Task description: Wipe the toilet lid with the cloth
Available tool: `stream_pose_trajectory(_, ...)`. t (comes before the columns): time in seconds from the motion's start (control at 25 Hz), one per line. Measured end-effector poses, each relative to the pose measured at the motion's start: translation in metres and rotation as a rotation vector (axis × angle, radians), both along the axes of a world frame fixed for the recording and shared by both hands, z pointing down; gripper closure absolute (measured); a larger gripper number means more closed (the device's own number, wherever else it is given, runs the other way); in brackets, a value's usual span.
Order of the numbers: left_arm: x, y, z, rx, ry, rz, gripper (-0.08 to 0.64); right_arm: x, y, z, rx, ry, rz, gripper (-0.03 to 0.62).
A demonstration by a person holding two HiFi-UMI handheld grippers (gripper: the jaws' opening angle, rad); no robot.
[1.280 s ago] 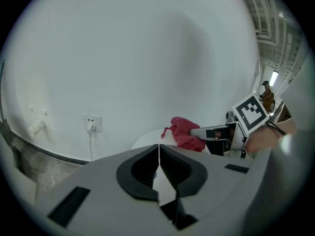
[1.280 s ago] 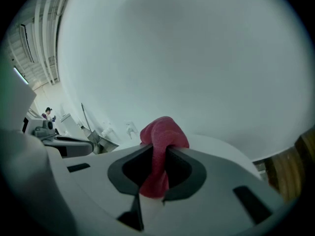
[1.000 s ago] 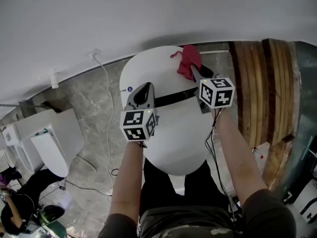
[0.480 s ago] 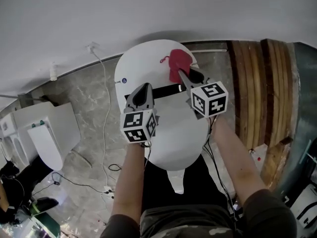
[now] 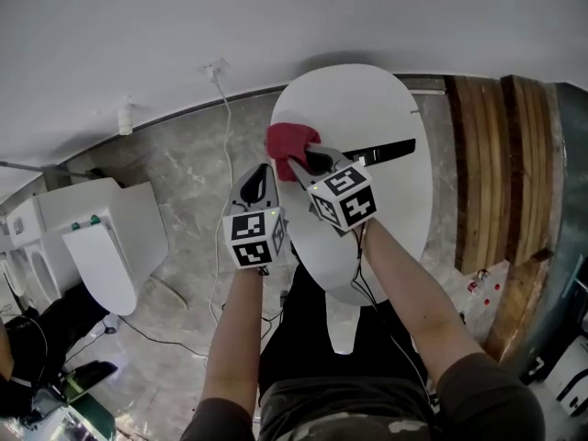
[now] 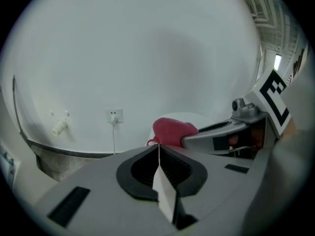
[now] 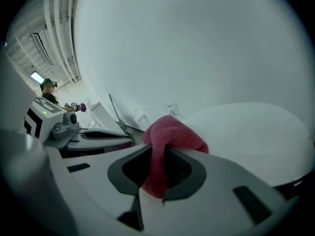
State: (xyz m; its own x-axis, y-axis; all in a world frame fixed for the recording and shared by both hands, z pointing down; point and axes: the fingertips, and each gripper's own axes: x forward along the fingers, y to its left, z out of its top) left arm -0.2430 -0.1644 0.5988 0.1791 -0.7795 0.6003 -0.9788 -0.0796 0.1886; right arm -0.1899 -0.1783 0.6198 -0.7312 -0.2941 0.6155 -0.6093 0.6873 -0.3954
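Note:
The white oval toilet lid fills the middle of the head view. A red cloth lies bunched on its left edge, and my right gripper is shut on it. In the right gripper view the cloth sticks up from between the closed jaws, with the lid beyond. My left gripper hangs just left of the lid over the floor, shut with nothing in it. The left gripper view shows its jaws pressed together, with the cloth and the right gripper's finger ahead.
A black strip crosses the lid. A wall socket with a white cable hangs down the wall on the left. Another white toilet stands at left on the marble floor. Wooden slats run along the right side.
My right gripper has dragged the red cloth across the lid from its far right side to its left edge. The left gripper has shifted off the lid to its left side.

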Motion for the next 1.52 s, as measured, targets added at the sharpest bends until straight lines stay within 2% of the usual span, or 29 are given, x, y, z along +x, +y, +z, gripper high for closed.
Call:
stream_pose_trajectory(0.16, -0.010, 0.005, 0.008, -0.019, 0.024, 0.009, 0.546, -0.011, 0.007, 0.017, -0.026, 0.036, -0.004, 0.534)
stream_pose_trajectory(0.32, 0.010, 0.007, 0.015, -0.034, 0.035, 0.034, 0.546, 0.015, 0.001, 0.017, -0.022, 0.032, 0.030, 0.534)
stream_pose_trajectory(0.52, 0.064, 0.004, 0.013, -0.043, 0.044, 0.061, 0.546, 0.091, -0.018, 0.013, -0.014, 0.028, 0.129, 0.534)
stream_pose_trajectory(0.88, 0.197, -0.017, 0.007, -0.027, 0.065, 0.097, 0.546, 0.253, -0.059, 0.021, -0.015, 0.031, 0.246, 0.534)
stream_pose_trajectory(1.0, 0.230, -0.023, 0.009, -0.025, 0.095, 0.087, 0.546, 0.290, -0.065, 0.028, -0.038, 0.038, 0.269, 0.534)
stream_pose_trajectory(1.16, 0.265, -0.025, 0.014, -0.024, 0.107, 0.099, 0.546, 0.320, -0.062, 0.040, -0.058, 0.063, 0.272, 0.534)
stream_pose_trajectory(1.24, 0.271, -0.022, 0.014, -0.024, 0.109, 0.099, 0.546, 0.329, -0.058, 0.042, -0.062, 0.080, 0.283, 0.534)
stream_pose_trajectory(1.36, 0.257, -0.012, 0.011, -0.021, 0.091, 0.086, 0.546, 0.328, -0.051, 0.032, -0.020, 0.120, 0.273, 0.534)
stream_pose_trajectory(1.52, 0.207, 0.007, 0.005, -0.012, 0.072, 0.044, 0.546, 0.285, -0.036, -0.003, 0.056, 0.084, 0.247, 0.534)
